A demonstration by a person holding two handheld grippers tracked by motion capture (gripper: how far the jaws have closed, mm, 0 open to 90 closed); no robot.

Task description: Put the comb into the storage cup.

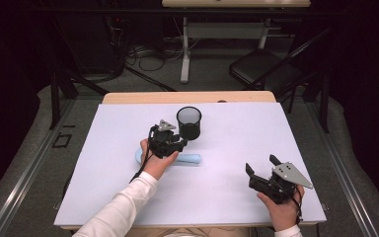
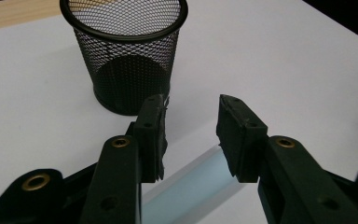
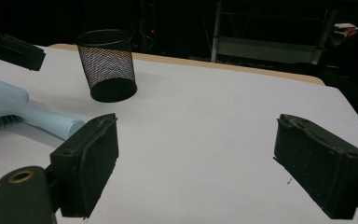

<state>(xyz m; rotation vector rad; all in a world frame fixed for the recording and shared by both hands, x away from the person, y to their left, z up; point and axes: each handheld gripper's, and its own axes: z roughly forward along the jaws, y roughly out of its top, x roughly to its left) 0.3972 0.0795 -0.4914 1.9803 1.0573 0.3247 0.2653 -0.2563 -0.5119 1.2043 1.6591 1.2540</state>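
Note:
A light blue hairbrush (image 1: 190, 158) lies on the white table (image 1: 237, 128), its handle (image 2: 191, 186) pointing right and its bristled head (image 3: 4, 105) partly under my left hand. My left gripper (image 1: 180, 143) hovers over the handle with its jaws apart; the pads (image 2: 156, 135) are clear of the handle below them. Just beyond stands an upright, empty black mesh cup (image 1: 189, 122) (image 2: 126, 56) (image 3: 107, 63). Near the front right of the table my right gripper (image 1: 260, 164) (image 3: 196, 140) stands open with nothing between its jaws.
The table's wooden far edge (image 1: 187, 97) runs behind the cup. Beyond the table stand a folding chair (image 1: 261, 69), a desk's white leg (image 1: 185, 49) and loose cables (image 1: 148, 57) on the floor. White surface stretches between the brush and my right gripper.

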